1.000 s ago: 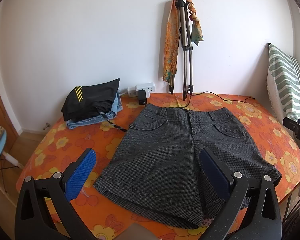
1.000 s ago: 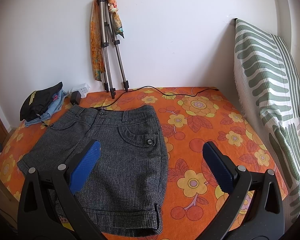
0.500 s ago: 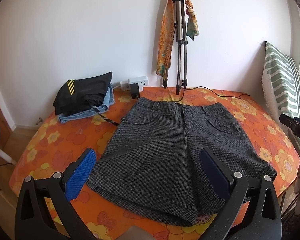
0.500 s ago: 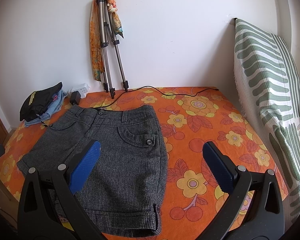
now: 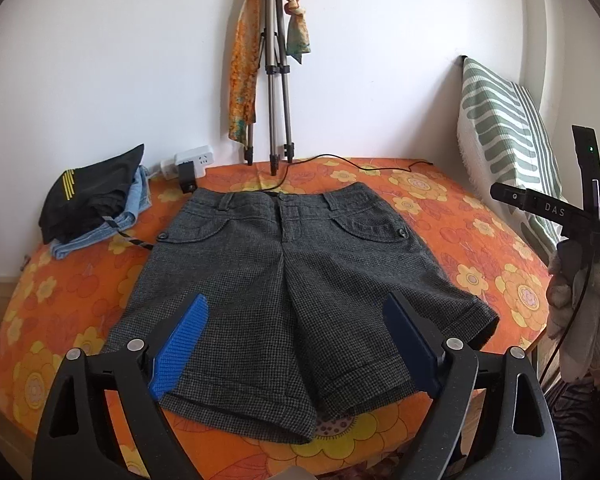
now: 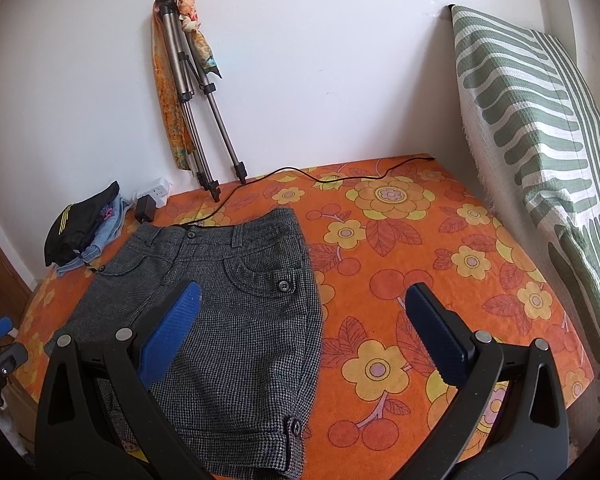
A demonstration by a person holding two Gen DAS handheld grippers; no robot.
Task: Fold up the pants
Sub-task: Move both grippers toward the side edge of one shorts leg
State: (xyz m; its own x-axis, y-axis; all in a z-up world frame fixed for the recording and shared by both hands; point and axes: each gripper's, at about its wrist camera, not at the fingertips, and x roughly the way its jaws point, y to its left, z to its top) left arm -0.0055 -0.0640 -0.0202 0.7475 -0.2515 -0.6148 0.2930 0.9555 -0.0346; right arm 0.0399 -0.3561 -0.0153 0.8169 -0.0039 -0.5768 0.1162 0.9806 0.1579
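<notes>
Grey houndstooth shorts (image 5: 284, 288) lie flat and unfolded on the orange flowered table (image 5: 480, 216), waistband toward the wall, hems toward me. They also show in the right wrist view (image 6: 236, 304). My left gripper (image 5: 296, 340) is open and empty, held above the hems, its fingers straddling both legs. My right gripper (image 6: 300, 328) is open and empty above the shorts' right leg edge. The right gripper's body and the gloved hand on it show at the right edge of the left wrist view (image 5: 568, 232).
A folded pile of black and denim clothes (image 5: 92, 200) lies at the back left. A power strip with a plug (image 5: 188, 164), a tripod with an orange scarf (image 5: 272, 92) and a black cable (image 6: 328, 176) stand along the wall. A green striped cushion (image 6: 540, 120) leans at right.
The left gripper has shifted right and back, so the shorts sit more centred between its fingers. The right gripper has tilted and moved slightly; both stay open.
</notes>
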